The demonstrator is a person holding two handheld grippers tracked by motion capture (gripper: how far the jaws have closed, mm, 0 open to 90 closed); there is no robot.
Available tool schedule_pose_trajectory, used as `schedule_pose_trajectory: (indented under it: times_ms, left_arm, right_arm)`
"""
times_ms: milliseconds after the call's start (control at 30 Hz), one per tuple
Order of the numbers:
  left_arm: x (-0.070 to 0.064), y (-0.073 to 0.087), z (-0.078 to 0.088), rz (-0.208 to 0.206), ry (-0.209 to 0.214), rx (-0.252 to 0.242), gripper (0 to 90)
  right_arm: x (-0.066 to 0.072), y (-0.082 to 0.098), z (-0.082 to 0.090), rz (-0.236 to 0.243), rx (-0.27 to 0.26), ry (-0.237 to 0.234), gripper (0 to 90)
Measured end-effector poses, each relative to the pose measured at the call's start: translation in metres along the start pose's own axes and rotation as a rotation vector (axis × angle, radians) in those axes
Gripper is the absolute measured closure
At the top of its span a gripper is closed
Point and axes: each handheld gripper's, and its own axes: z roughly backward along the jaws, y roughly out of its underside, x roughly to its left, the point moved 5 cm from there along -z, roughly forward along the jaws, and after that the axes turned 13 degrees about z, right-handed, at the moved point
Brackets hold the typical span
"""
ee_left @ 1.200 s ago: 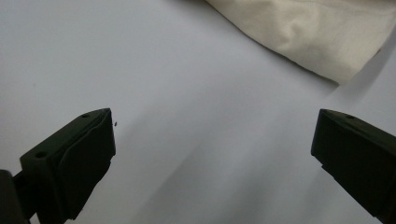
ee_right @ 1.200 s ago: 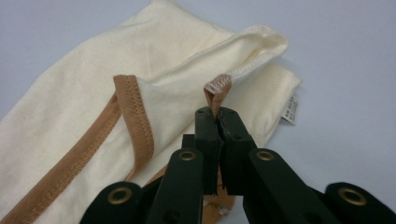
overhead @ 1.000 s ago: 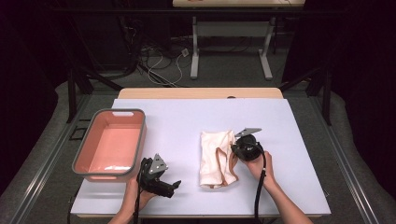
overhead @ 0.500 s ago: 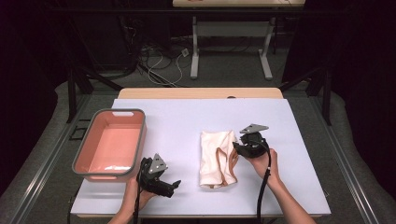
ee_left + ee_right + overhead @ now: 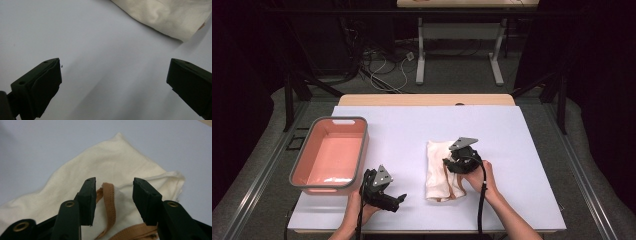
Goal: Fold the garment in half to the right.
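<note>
Lying folded on the white table (image 5: 522,150), a cream cloth bag (image 5: 438,170) with tan straps (image 5: 109,202) serves as the landmark for everything else. It rests flat, roughly midway across the table and toward the person's side, with its straps at the end nearest the person.

Just over the bag's right edge sits the right gripper (image 5: 451,164), held in the person's right hand (image 5: 479,176). Its jaws have just been opening and now stand partly apart; in the right gripper view (image 5: 113,195) a loop of tan strap lies in the gap between them, beside the left jaw, and neither pad presses on it. Cream fabric spreads out beyond the jaw tips.

To the left of the bag and apart from it, nearer the table's front edge, rests the left gripper (image 5: 399,199) in the left hand (image 5: 362,210). Its jaws are spread wide over bare table, and in the left gripper view (image 5: 113,82) a corner of the bag (image 5: 170,15) shows beyond them, untouched.

Farther left of the bag, well apart, a pink bin (image 5: 307,172) with a grey rim stands at the table's left edge.
</note>
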Motion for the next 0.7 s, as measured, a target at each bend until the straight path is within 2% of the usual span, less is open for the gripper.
schedule_pose_trajectory:
  times_ms: [33,67,100,133,167,200,267,467,500,700]
  left_arm:
    - [0.000,0.000,0.000,0.001,-0.001,0.000,0.0]
    - [0.001,0.000,0.000,0.000,-0.002,0.000,0.0]
    - [0.001,0.000,0.000,0.001,-0.001,0.001,0.0]
    - [0.001,0.000,0.000,0.003,0.001,0.002,0.0]
    - [0.001,0.000,0.000,0.002,0.001,0.000,0.0]
    - [0.001,0.000,0.000,0.002,0.002,0.001,0.0]
    - [0.001,0.000,0.000,0.006,0.004,0.000,0.0]
    - [0.002,0.000,0.001,0.009,0.001,-0.008,0.0]
    - [0.002,0.000,0.001,0.009,0.002,-0.008,0.0]
    - [0.002,0.000,0.001,0.009,0.000,-0.007,0.0]
  right_arm:
    - [0.002,0.001,-0.002,0.011,0.031,0.010,57.0]
    - [0.004,0.005,-0.007,0.048,0.068,0.037,63.0]
    - [0.004,0.007,-0.008,0.056,0.089,0.046,67.3]
    - [0.004,0.007,-0.008,0.056,0.089,0.046,67.3]
    - [0.005,0.009,-0.010,0.048,0.096,0.048,73.3]
    - [0.004,0.010,-0.011,0.064,0.100,0.048,79.7]
    - [0.004,0.011,-0.011,0.053,0.092,0.057,85.8]
    - [0.001,0.011,0.002,0.025,0.063,0.076,86.4]
    - [-0.001,0.014,0.005,-0.003,0.057,0.071,86.1]
    - [-0.009,0.026,0.011,-0.052,0.070,0.071,83.0]
